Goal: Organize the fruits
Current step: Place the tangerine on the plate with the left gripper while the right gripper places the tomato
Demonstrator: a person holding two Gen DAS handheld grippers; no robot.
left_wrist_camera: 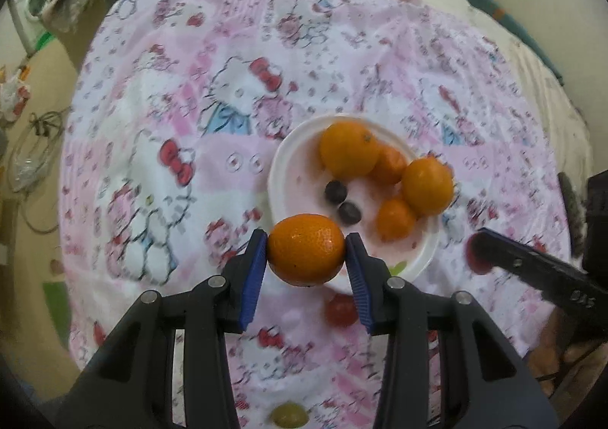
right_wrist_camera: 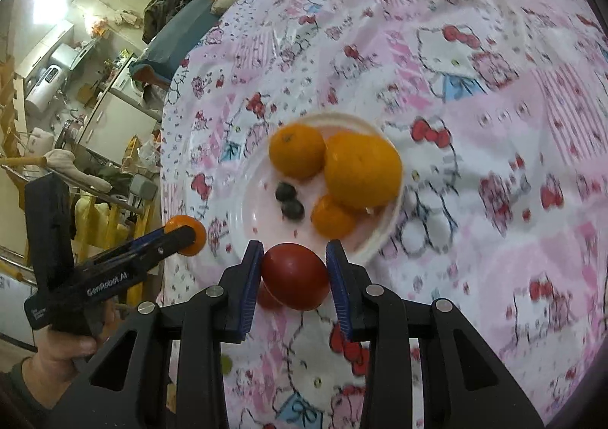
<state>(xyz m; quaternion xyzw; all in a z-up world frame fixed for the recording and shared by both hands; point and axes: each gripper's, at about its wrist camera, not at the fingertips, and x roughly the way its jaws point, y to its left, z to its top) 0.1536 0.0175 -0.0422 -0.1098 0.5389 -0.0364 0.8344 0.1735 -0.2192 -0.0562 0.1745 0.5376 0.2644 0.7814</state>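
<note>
A white plate [left_wrist_camera: 283, 159] on the patterned cloth holds several oranges [left_wrist_camera: 349, 149] and two dark grapes [left_wrist_camera: 336, 192]. My left gripper [left_wrist_camera: 306, 250] is shut on an orange [left_wrist_camera: 306, 248] just in front of the plate's near rim. My right gripper [right_wrist_camera: 295, 275] is shut on a red tomato [right_wrist_camera: 295, 276] above the cloth at the near rim of the plate [right_wrist_camera: 249, 201]. The left gripper with its orange [right_wrist_camera: 186, 233] shows at the left in the right wrist view. The right gripper's finger [left_wrist_camera: 532, 265] shows at the right in the left wrist view.
A second red tomato [left_wrist_camera: 341, 310] lies on the cloth below the plate. A green grape [left_wrist_camera: 288, 414] lies near the front edge. The cloth-covered table [left_wrist_camera: 190, 106] drops off at the left to a cluttered floor. Bedding lies at the back.
</note>
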